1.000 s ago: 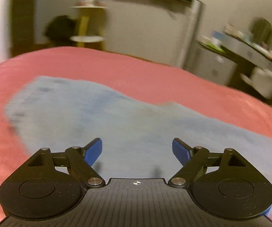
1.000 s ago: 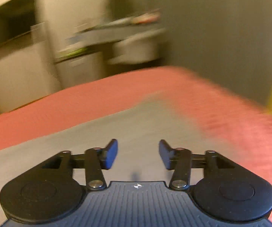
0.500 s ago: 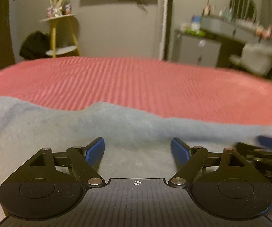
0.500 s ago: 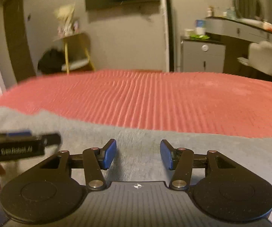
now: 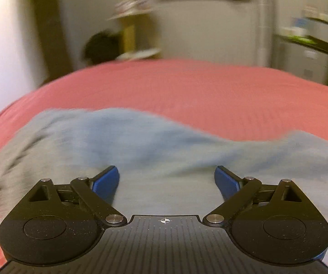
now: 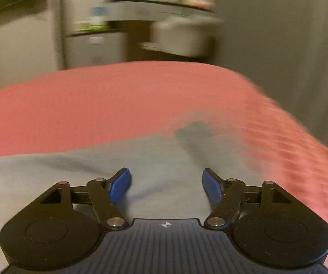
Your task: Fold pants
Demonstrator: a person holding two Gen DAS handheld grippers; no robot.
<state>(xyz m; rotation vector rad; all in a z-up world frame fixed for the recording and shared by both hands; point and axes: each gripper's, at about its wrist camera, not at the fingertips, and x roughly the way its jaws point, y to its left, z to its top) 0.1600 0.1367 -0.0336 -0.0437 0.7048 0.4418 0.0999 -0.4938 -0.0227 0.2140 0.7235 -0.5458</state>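
Grey-blue pants (image 5: 154,150) lie on the red bed (image 5: 209,91); left gripper (image 5: 166,180) is opening, right gripper (image 6: 166,186) closing, both grasping nothing.

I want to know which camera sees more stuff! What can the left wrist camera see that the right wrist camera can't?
Only the left wrist view shows a yellow shelf stand, a dark heap at its foot, and the left gripper, its jaws opening with nothing between them.

Only the right wrist view shows a pale chair and the right gripper, its jaws closing on nothing.

Both show the blue-grey pants on the red bedspread, blurred.
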